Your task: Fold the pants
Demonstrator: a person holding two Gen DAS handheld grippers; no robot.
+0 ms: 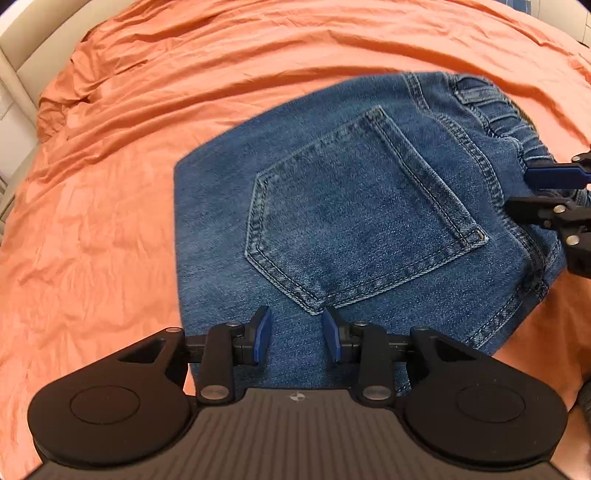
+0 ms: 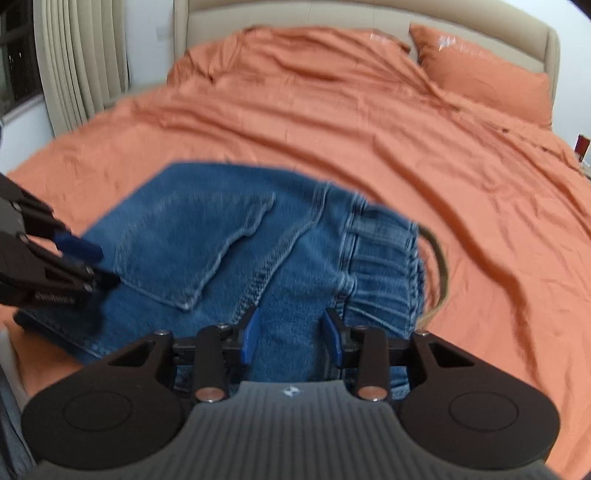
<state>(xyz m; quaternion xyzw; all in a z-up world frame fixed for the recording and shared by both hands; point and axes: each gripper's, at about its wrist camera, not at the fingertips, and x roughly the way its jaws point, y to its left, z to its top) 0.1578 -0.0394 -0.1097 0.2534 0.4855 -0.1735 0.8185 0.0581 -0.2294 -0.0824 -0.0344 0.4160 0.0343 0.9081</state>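
Blue jeans (image 1: 351, 206) lie folded into a compact stack on the orange bed sheet (image 1: 110, 221), back pocket (image 1: 362, 214) facing up and the elastic waistband (image 1: 498, 114) at the far right. My left gripper (image 1: 297, 332) hovers over the near edge of the stack, just below the pocket's tip, jaws apart and holding nothing. In the right wrist view, my right gripper (image 2: 291, 332) stands open over the denim (image 2: 207, 236) beside the waistband (image 2: 384, 251), gripping nothing. Each gripper shows in the other's view: the right gripper (image 1: 532, 192) by the waistband, the left gripper (image 2: 96, 264) at the stack's left end.
The wrinkled orange sheet (image 2: 369, 129) covers the bed. An orange pillow (image 2: 487, 81) rests against the beige headboard (image 2: 295, 14). Curtains (image 2: 81, 55) and a window lie beyond the bed's left side. A brownish cord (image 2: 439, 266) trails from the waistband.
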